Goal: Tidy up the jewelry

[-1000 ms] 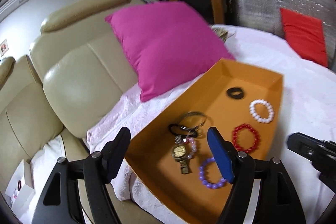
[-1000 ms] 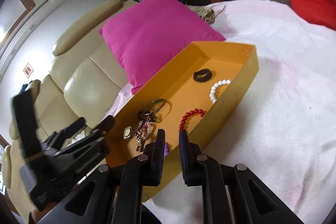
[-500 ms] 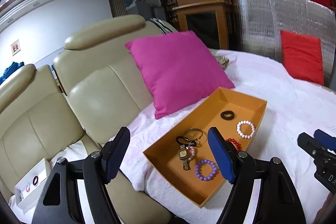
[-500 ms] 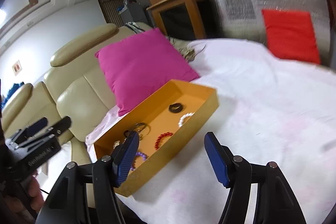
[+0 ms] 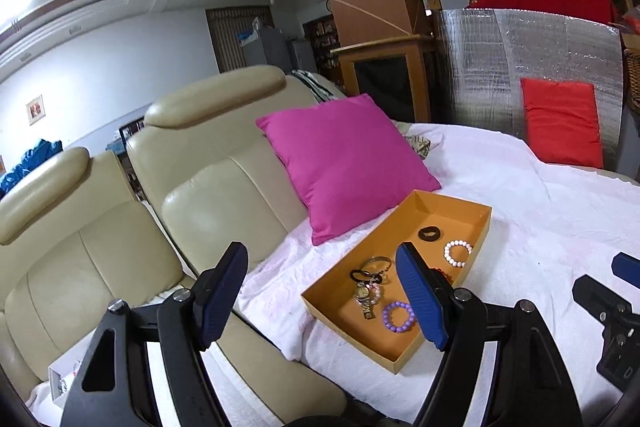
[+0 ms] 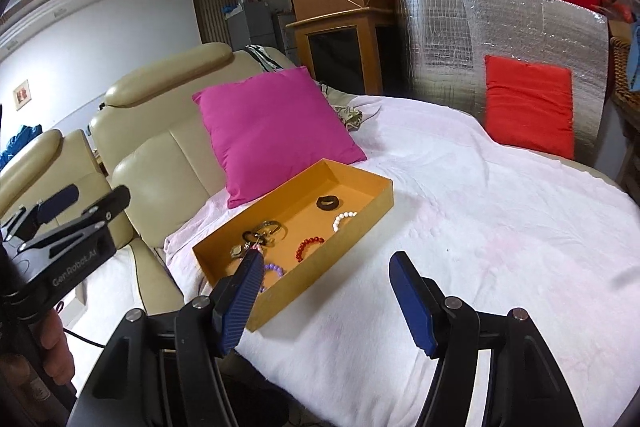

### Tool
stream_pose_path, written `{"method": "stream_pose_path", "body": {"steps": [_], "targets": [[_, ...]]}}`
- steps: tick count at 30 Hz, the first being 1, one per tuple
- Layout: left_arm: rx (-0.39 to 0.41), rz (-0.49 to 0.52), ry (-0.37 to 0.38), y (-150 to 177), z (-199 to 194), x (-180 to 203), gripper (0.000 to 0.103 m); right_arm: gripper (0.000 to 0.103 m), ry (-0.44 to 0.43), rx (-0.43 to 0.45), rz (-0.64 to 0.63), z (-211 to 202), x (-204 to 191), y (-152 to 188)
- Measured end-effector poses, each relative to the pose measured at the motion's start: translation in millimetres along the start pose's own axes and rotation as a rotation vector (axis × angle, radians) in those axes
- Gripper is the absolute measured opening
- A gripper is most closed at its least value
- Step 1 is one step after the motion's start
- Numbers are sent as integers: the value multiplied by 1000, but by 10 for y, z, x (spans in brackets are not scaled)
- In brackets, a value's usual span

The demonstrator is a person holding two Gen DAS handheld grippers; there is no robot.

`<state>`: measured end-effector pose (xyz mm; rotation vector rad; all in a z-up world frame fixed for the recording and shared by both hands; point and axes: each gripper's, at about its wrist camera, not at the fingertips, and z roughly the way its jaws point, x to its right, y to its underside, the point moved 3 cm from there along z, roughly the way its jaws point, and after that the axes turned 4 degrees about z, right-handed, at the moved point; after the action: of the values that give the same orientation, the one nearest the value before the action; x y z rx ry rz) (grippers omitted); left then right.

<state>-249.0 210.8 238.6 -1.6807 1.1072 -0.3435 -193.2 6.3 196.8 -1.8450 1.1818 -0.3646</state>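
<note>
An orange tray (image 5: 482, 227) lies on a white blanket and holds several pieces of jewelry. Among them are a black ring (image 5: 430, 233), a white bead bracelet (image 5: 457, 253), a purple bead bracelet (image 5: 397, 315), a watch (image 5: 364, 297) and a metal bangle (image 5: 376, 263). A red bracelet (image 6: 308, 247) shows best in the right wrist view. My left gripper (image 5: 320, 251) hangs open and empty, above and short of the tray. My right gripper (image 6: 327, 259) is also open and empty, over the tray's (image 6: 360, 223) near right side.
A pink pillow (image 5: 348, 163) leans on the beige leather sofa (image 5: 216, 195) behind the tray. A red cushion (image 5: 560, 123) rests against a silver foil panel (image 5: 500, 67) at the back. The white blanket (image 6: 480, 207) spreads to the right. A small white box (image 5: 60, 375) sits low left.
Both grippers have pulled back and up, so the tray looks smaller and farther. The right gripper's jaws went from nearly shut to wide open, with nothing in them.
</note>
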Motion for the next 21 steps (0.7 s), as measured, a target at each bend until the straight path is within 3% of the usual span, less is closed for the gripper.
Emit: {"method": "stream_pose_path", "body": {"steps": [13, 17, 21], "targets": [[26, -34, 24, -3, -294, -144, 77, 69, 4, 31, -2, -341, -181, 55], [25, -38, 12, 10, -278, -158, 85, 69, 1, 31, -2, -327, -207, 43], [27, -38, -2, 32, -263, -186, 86, 69, -2, 20, -2, -281, -243, 47]]}}
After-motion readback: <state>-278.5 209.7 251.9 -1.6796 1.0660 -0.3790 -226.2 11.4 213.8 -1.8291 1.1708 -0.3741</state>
